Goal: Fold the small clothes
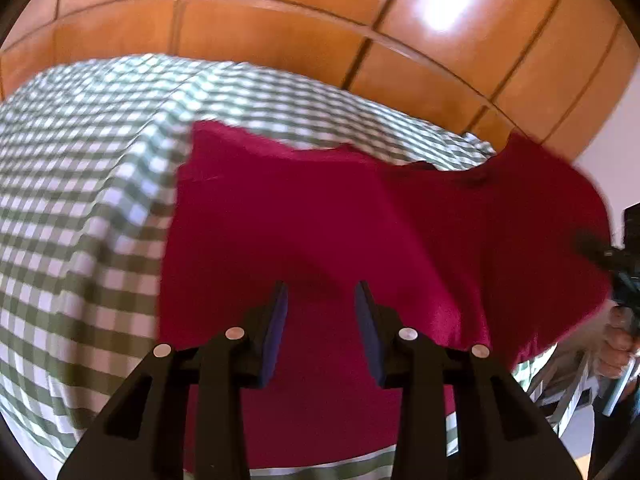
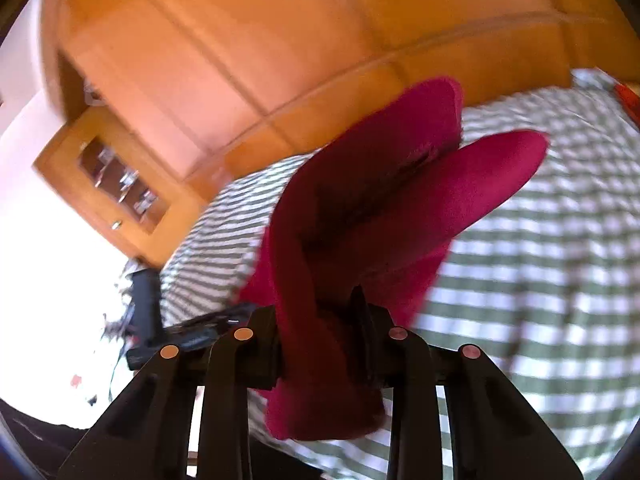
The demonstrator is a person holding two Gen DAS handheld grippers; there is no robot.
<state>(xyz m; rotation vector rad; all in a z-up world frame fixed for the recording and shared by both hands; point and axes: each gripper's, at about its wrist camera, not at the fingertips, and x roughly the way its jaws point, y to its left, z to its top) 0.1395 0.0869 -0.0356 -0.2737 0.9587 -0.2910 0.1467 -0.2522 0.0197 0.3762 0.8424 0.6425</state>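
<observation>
Right claw (image 2: pixel 320 320) gripping red garment (image 2: pixel 380 208) — left claw (image 1: pixel 321 312) open

Strong glare is seen on the wooden panels (image 1: pixel 448 0); the right view is overexposed at left and smeared by motion blur; edges are bowed by fisheye distortion.

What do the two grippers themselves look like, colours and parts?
Both are black plastic. The left gripper has angular linkage arms, four round silver pivot pins and dark blue pads on its fingers. The right gripper shares the black linkage, with four pinkish-looking pins.
</observation>
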